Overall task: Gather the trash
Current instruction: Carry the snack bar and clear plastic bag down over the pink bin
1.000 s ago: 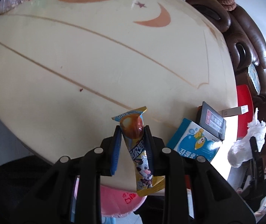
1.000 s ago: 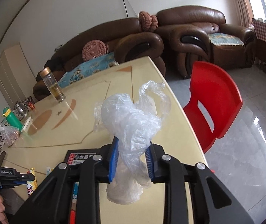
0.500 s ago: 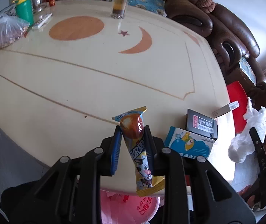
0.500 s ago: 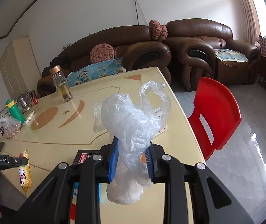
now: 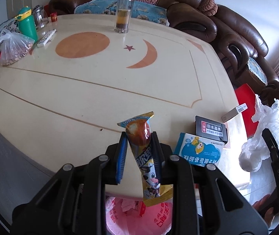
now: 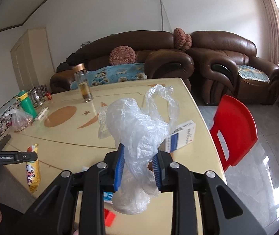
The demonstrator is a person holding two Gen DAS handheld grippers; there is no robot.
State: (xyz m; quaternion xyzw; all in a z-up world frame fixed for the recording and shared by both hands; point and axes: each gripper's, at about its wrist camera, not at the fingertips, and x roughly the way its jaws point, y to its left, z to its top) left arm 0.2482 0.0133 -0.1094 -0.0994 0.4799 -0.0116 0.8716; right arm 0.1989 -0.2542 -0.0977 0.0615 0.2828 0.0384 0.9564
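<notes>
My left gripper is shut on a yellow snack wrapper with a cartoon cow, held above the near edge of the cream table. A pink-lined trash bin shows below the table edge under it. My right gripper is shut on a crumpled clear plastic bag, held over the table's near right corner. In the right wrist view the left gripper and its wrapper appear at the left; in the left wrist view the plastic bag hangs at the right.
On the table lie a blue-and-white carton, a black box, a white cigarette-style box, a glass bottle, a green bottle and a bag of nuts. A red chair and brown sofas stand beyond.
Both grippers have risen and tilted up, so more of the table's far side and the sofas shows. Each keeps its grip; the right one moved sideways along the table edge.
</notes>
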